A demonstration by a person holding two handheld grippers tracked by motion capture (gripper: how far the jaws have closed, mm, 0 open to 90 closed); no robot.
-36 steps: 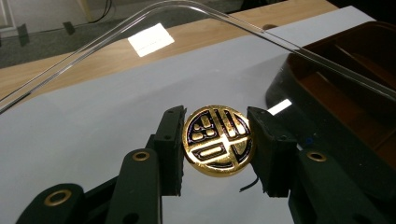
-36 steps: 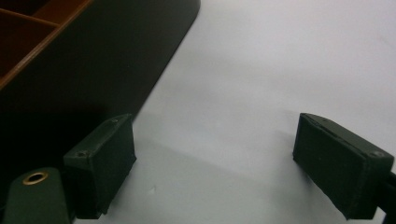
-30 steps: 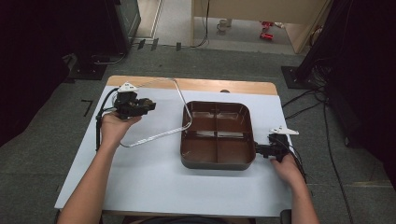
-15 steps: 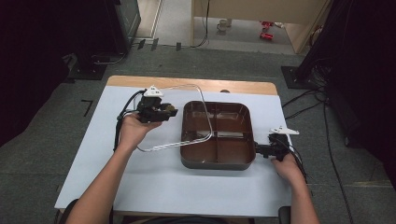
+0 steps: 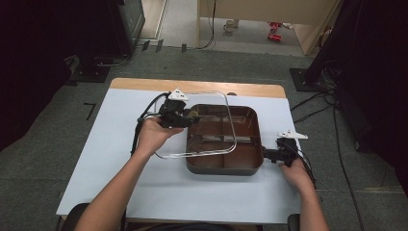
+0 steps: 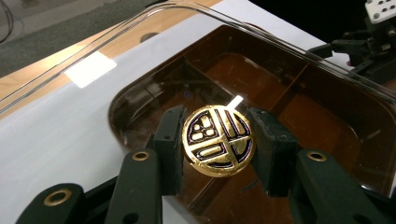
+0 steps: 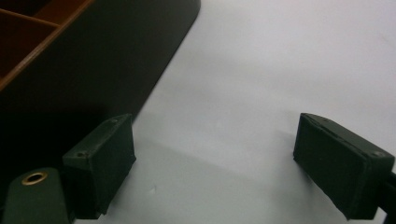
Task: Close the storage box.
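Left gripper view: my left gripper (image 6: pixel 218 140) clamped a gold round knob (image 6: pixel 218 141) on the clear lid (image 5: pixel 199 125), held tilted over the brown tray's (image 5: pixel 250 115) left half. My right gripper (image 7: pixel 215 163) gaped wide at the tray's right edge, on the white table (image 5: pixel 96 163).

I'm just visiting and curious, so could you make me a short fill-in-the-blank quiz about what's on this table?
1. The left gripper is shut on the lid's round ____ knob.
2. The clear lid lies partly over the ____ tray.
3. The right gripper has its jaws ____ at the tray's corner.

Missing words: gold; brown; open
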